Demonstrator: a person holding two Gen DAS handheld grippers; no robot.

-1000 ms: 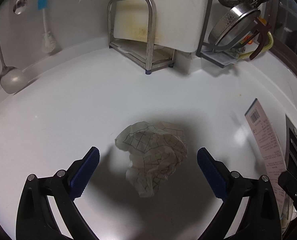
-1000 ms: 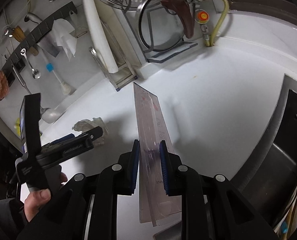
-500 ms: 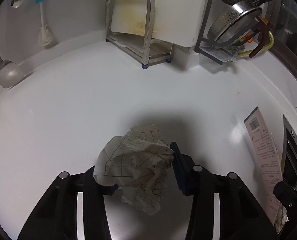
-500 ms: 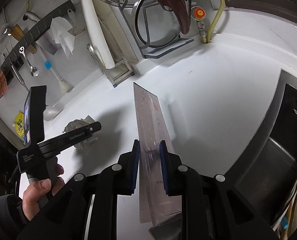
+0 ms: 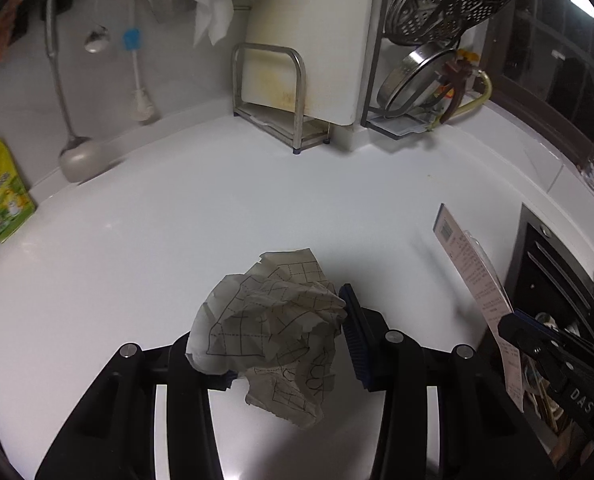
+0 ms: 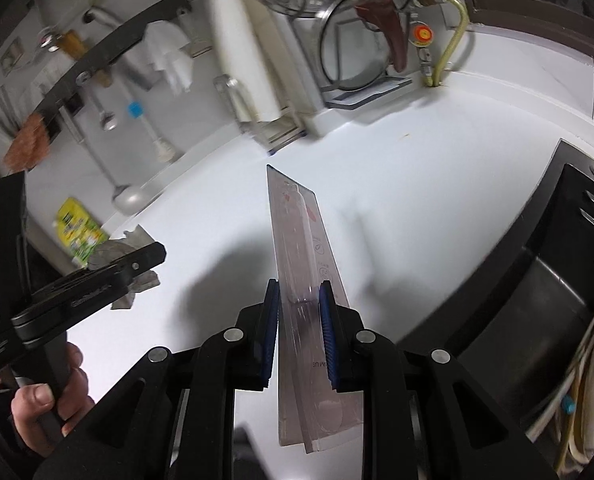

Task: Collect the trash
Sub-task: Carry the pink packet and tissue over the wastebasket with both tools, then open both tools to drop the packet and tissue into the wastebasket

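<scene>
With both pieces of trash in hand, we judge the step is carrying them off: we keep each grip firm and lift clear of the white table (image 5: 257, 208). The left tool (image 5: 285, 344) is closed on the crumpled grid-printed paper (image 5: 273, 324), bunched between its pads; the right tool (image 6: 297, 320) is nearly shut, clamping the flat blister pack (image 6: 305, 264) that projects ahead of it.

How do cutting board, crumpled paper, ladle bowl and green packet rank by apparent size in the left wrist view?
1. cutting board
2. crumpled paper, though it sits right at the camera in the left gripper, so this rank is unsure
3. green packet
4. ladle bowl; close to the packet
</scene>
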